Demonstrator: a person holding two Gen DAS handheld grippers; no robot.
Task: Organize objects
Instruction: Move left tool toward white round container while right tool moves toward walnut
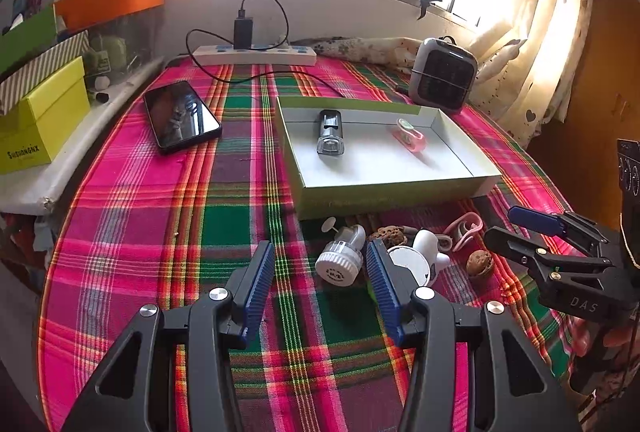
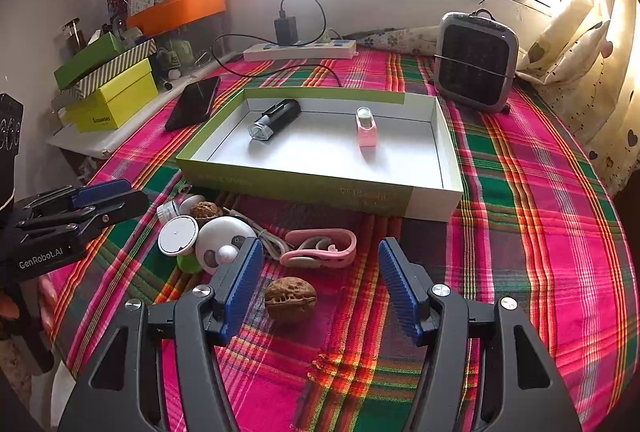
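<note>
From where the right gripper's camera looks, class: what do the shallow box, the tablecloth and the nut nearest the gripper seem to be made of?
Shallow box: likely cardboard, matte, with thin folded walls.
Tablecloth: woven fabric; plaid threads and creases show.
Nut: a hard, wrinkled brown shell, apparently a walnut.

Shallow box [image 2: 320, 188] holds black lamp [image 2: 275, 119] and pink clip [image 2: 366, 131]; walnut [image 2: 290, 299] outside.

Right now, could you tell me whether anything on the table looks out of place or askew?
Only two items lie in the shallow box: a black device and a small pink gadget. The rest sits jumbled on the cloth in front of it, including a walnut and a pink clip. Nothing looks spilled or broken.
</note>
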